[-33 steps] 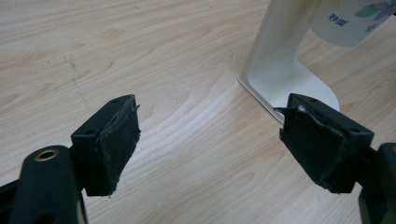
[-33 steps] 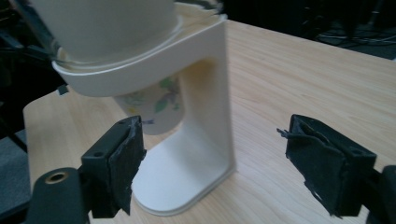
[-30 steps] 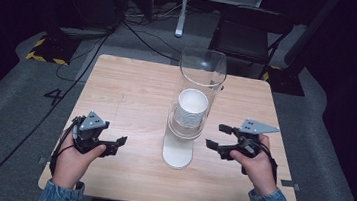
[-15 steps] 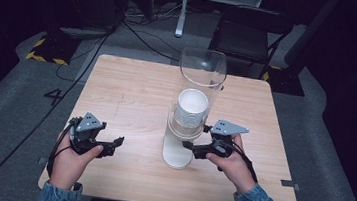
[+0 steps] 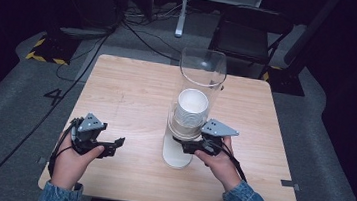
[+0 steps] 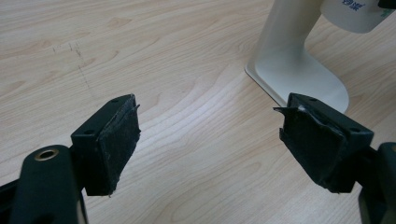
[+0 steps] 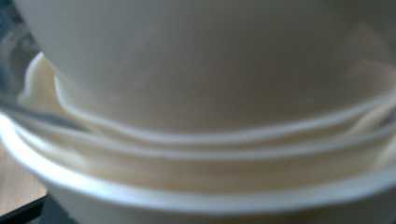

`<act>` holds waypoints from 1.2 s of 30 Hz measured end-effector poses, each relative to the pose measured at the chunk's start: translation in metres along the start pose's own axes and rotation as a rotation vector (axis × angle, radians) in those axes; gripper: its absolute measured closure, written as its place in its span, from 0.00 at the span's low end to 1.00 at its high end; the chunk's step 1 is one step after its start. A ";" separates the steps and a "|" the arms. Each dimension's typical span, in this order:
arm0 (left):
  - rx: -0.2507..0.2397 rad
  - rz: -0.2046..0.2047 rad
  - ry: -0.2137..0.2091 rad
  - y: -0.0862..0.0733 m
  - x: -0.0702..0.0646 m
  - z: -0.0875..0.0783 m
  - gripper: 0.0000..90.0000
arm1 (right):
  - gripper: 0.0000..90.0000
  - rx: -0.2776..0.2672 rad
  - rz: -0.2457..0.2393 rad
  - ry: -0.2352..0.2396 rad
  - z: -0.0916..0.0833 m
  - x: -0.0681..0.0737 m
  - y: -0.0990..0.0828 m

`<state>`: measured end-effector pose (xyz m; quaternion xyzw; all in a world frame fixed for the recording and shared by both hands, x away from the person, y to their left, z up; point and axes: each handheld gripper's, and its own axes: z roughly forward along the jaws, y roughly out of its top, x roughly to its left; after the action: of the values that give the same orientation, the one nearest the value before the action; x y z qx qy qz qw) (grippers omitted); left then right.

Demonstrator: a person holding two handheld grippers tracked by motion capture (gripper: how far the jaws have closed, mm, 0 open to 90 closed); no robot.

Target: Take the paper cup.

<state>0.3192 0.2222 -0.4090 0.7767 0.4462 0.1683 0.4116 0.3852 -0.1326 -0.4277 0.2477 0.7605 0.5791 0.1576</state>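
Though my right claw has reached the cup dispenser, nothing has come free yet, so I judge this job barely begun. On the high view the clear dispenser tube stands on its white base near the middle of the table, and the stack of white paper cups sits inside it, with its lowest part showing below the tube. My right claw comes in from about four o'clock of the base and sits against the bottom of the stack; its jaws have just been closing. The right gripper view is a blurred close-up of stacked cup rims, so I cannot tell whether the pads already press on the lowest cup or just bracket it. My left claw rests at about nine o'clock of the base, well apart from it, jaws spread with nothing between them; its pads show bare wood between them in the left gripper view, with the base up at one o'clock. What is left, as I read it: firm up the pinch, draw one cup down and out, and set it on the table.
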 end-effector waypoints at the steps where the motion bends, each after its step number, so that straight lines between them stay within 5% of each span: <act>1: 0.000 0.002 0.000 0.000 0.000 0.000 0.22 | 0.31 -0.001 -0.002 -0.001 0.000 0.000 0.000; 15: 0.002 0.004 -0.011 0.001 -0.002 0.000 0.22 | 0.33 0.010 0.014 -0.005 -0.002 0.003 -0.003; 23: 0.000 -0.003 -0.012 0.001 -0.003 0.001 0.22 | 0.34 0.020 0.064 0.010 -0.003 0.005 -0.006; 36: -0.006 -0.001 -0.030 0.001 -0.003 0.001 0.22 | 0.34 0.015 0.049 0.007 -0.004 0.006 -0.008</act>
<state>0.3188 0.2195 -0.4082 0.7776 0.4400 0.1576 0.4206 0.3766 -0.1342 -0.4338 0.2655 0.7590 0.5780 0.1391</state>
